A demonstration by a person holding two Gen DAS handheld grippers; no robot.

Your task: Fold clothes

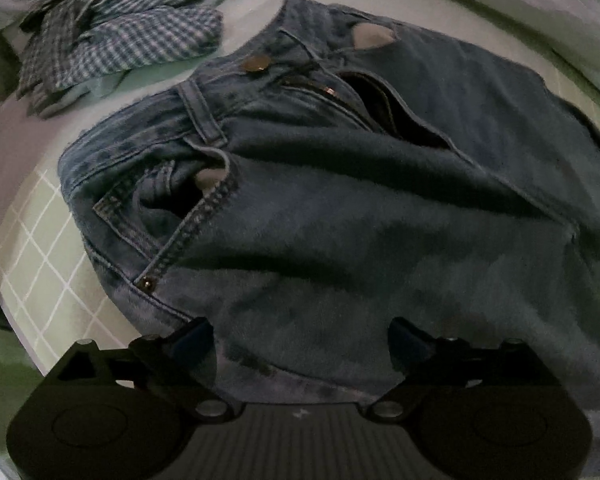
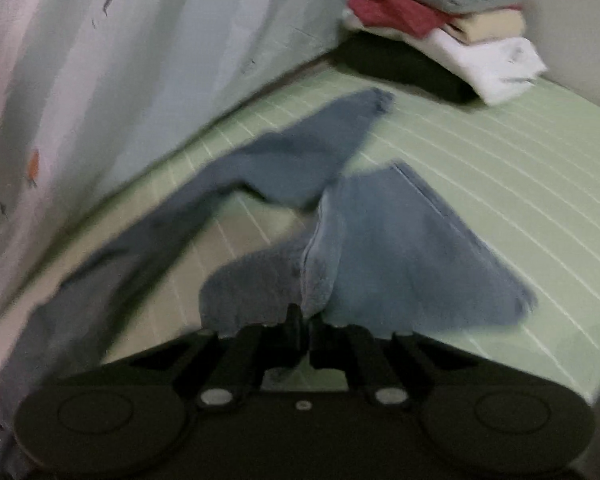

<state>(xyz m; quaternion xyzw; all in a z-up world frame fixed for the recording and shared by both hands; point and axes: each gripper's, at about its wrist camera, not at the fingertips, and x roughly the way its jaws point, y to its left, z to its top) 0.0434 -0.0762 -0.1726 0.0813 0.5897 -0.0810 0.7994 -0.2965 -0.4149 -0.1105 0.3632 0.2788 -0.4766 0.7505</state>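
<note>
Blue jeans (image 1: pixel 340 208) lie on the green gridded mat (image 1: pixel 32 264), waist end up, with the metal button (image 1: pixel 256 63) and open zipper showing. My left gripper (image 1: pixel 300 340) hovers close over the upper leg cloth, pointing steeply down. It is open, with its fingers (image 1: pixel 192 338) wide apart and only flat denim under the gap. In the right wrist view, my right gripper (image 2: pixel 306 320) is shut on a bunched fold of a jeans leg (image 2: pixel 400 248), lifted off the mat. The other leg (image 2: pixel 300 160) trails away to the far left.
A crumpled blue checked shirt (image 1: pixel 120 36) lies beyond the jeans' waist. A stack of folded clothes (image 2: pixel 452 36) in grey, red, cream, white and black sits at the mat's far corner. A pale hanging sheet (image 2: pixel 120 80) borders the mat (image 2: pixel 500 180) on the left.
</note>
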